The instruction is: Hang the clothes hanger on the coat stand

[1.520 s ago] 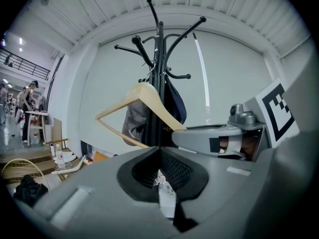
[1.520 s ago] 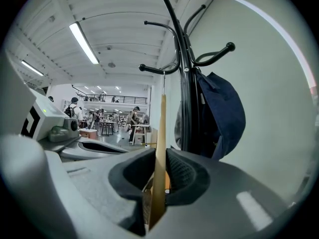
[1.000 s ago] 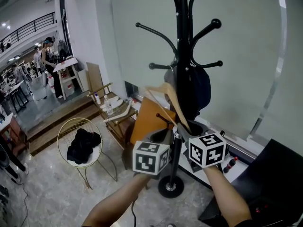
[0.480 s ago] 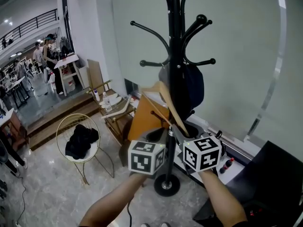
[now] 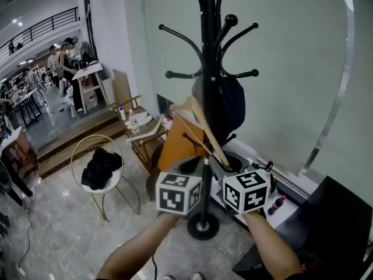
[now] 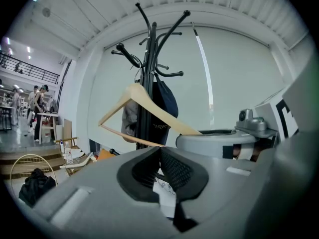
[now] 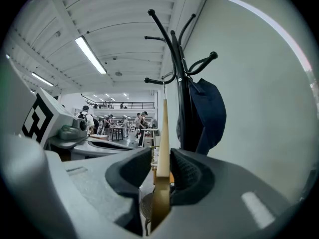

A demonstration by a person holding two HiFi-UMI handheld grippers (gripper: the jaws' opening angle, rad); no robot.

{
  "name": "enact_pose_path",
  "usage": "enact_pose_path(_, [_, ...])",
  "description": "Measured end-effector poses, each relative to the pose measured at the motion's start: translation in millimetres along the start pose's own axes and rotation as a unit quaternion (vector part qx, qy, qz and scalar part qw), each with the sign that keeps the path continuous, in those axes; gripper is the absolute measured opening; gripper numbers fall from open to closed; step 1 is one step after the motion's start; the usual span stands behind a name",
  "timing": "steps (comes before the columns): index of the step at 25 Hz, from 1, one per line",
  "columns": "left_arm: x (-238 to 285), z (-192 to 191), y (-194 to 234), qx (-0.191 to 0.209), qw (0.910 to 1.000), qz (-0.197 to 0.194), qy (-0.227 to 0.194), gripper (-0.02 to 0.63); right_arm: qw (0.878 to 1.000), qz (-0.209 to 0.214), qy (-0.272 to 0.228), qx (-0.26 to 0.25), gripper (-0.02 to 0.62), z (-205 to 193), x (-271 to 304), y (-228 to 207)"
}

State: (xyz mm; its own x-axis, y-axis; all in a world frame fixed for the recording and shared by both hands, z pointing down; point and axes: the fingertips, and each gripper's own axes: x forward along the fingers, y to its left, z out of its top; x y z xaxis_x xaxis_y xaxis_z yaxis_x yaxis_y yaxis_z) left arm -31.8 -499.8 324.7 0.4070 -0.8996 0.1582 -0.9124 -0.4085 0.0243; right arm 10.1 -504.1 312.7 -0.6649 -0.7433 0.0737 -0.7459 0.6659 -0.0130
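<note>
**Head view:** the black coat stand (image 5: 205, 69) rises in the middle, in front of a pale wall, with a dark blue bag (image 5: 232, 107) hanging from its right side. The wooden clothes hanger (image 5: 201, 127) slants from just left of the pole down and nearer, to the right gripper (image 5: 224, 167). The left gripper (image 5: 189, 167) is close beside it on the left, and both marker cubes sit just in front of the stand's round base. Farther left, a gold wire chair (image 5: 119, 156) holds a black garment (image 5: 100, 168), and people stand at tables in the far hall.

**Left gripper view:** the pads are pressed together with nothing between them. The clothes hanger (image 6: 130, 96) spreads above and beyond them, its top against the coat stand (image 6: 149, 73) and one arm running right into the other gripper.

**Right gripper view:** the clothes hanger (image 7: 162, 133) stands edge-on between the jaws, which have just been opening — a sliver of background shows between the wood and the left pad, so the right gripper (image 7: 162, 156) no longer clamps it. The thin hook reaches up to a lower peg of the coat stand (image 7: 179, 83) — whether it bears on the peg I cannot tell.
</note>
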Motion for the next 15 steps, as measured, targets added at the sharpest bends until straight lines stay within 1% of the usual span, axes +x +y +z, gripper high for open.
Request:
enact_pose_path(5, [-1.6,-3.0,-9.0,0.000,1.0000,-0.005,0.002,0.005,1.000,-0.009,-0.002,-0.004,0.129,-2.1,-11.0,-3.2])
enact_pose_path(15, [-13.9,-4.4,-22.0,0.005,0.9995,-0.031,0.002,0.005,0.999,-0.036,-0.009,-0.005,0.132,0.3,-28.2,3.5])
